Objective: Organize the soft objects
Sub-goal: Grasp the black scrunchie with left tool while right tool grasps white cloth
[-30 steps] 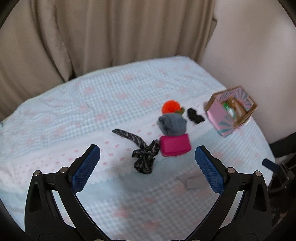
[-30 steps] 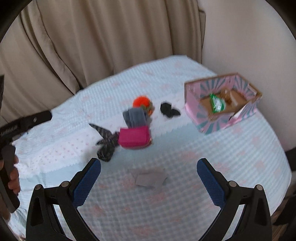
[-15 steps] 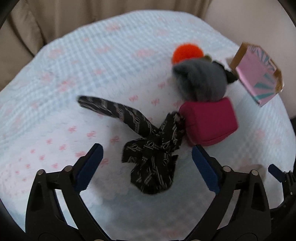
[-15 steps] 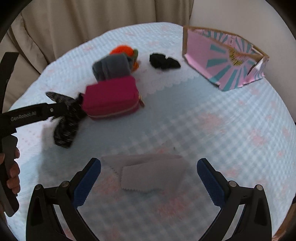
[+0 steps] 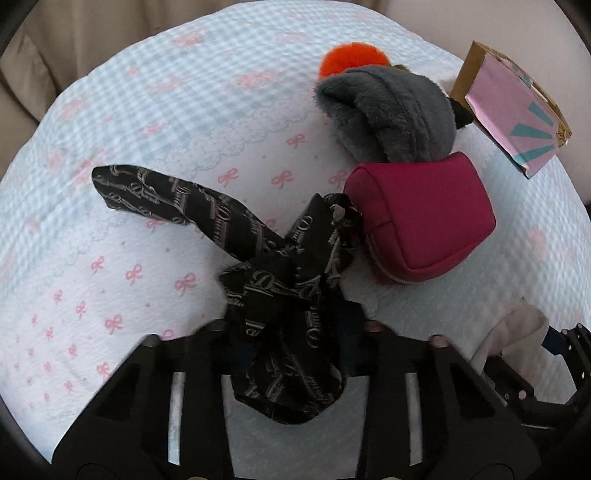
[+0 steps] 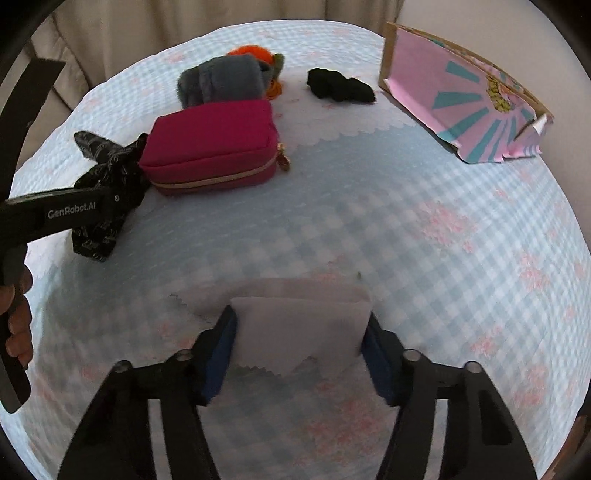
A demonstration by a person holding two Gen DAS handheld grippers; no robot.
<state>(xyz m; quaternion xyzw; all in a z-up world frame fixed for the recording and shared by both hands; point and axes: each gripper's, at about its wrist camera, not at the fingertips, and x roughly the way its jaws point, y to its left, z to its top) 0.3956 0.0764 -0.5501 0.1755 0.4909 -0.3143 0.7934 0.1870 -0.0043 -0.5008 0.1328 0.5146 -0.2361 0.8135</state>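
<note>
A black patterned scarf (image 5: 280, 280) lies bunched on the bed, one tail stretching left. My left gripper (image 5: 291, 343) is shut on its bunched end. The scarf also shows in the right wrist view (image 6: 107, 192), beside the left gripper's arm (image 6: 66, 218). My right gripper (image 6: 299, 343) is closed onto a pale grey cloth (image 6: 299, 328) lying flat on the bed. That cloth shows in the left wrist view (image 5: 513, 332) at the lower right. A magenta zip pouch (image 6: 214, 144), a grey plush item (image 6: 221, 81), an orange pompom (image 5: 351, 59) and a black fabric piece (image 6: 340, 86) lie beyond.
A pink and teal cardboard box (image 6: 461, 99) stands at the bed's far right, also in the left wrist view (image 5: 517, 107). The bed has a blue checked cover (image 6: 424, 240) with pink bows. Beige curtains (image 6: 166, 26) hang behind. A wall is at the right.
Both grippers came down to the bed and closed: the left on the scarf, the right on the grey cloth. Both were open half a second ago.
</note>
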